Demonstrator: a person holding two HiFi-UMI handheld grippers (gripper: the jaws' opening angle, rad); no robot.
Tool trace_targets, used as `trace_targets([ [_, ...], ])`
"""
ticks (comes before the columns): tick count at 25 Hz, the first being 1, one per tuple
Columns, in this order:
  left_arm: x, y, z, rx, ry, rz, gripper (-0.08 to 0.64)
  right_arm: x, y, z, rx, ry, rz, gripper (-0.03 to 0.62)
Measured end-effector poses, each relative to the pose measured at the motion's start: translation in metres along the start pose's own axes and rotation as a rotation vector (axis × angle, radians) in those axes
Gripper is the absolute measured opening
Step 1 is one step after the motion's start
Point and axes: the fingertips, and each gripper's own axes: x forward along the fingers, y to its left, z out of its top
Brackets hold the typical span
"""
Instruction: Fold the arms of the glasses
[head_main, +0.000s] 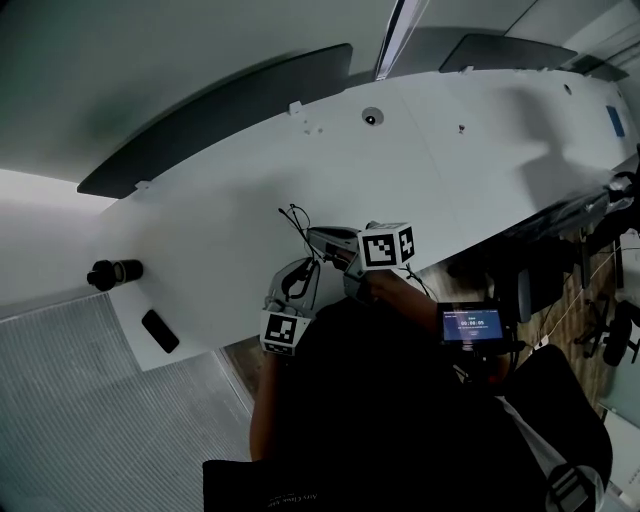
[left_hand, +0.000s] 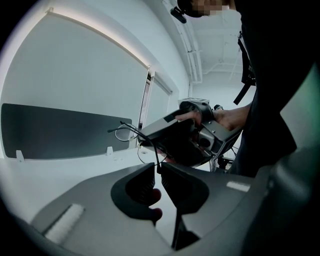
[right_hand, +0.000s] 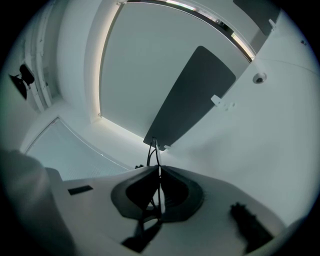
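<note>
Black thin-wire glasses (head_main: 297, 222) hang in the air just above the near edge of the white table (head_main: 450, 170), roughly midway along it, carried between my two grippers and resting on nothing.

In the left gripper view the glasses (left_hand: 131, 131) show their lens loops far out ahead, and one arm runs back in a long curve to the left gripper (left_hand: 159, 167), whose jaws are pinched together on that arm's tip. In the right gripper view the right gripper (right_hand: 159, 170) is clamped on the fine wires of the glasses (right_hand: 154, 150), which stick out past its tips. I take that to be the front of the frame, though I cannot tell exactly which part.

I judge the fold is not yet made. The arm in my left gripper stands well out from the lenses, so it reads as open. The other arm is too thin to follow in any view, so I cannot say whether it lies flat.

What is left, as I see it, is to swing the held arm in against the frame, then check the second.
</note>
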Motion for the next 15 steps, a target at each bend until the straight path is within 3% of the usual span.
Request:
trace_targets([
  [15,-0.0005,0.0016,0.0015,-0.015,-0.003,-0.002,0.029,0.0020,-0.0002,-0.0002,-0.075,0.030,-0.025,0.018],
])
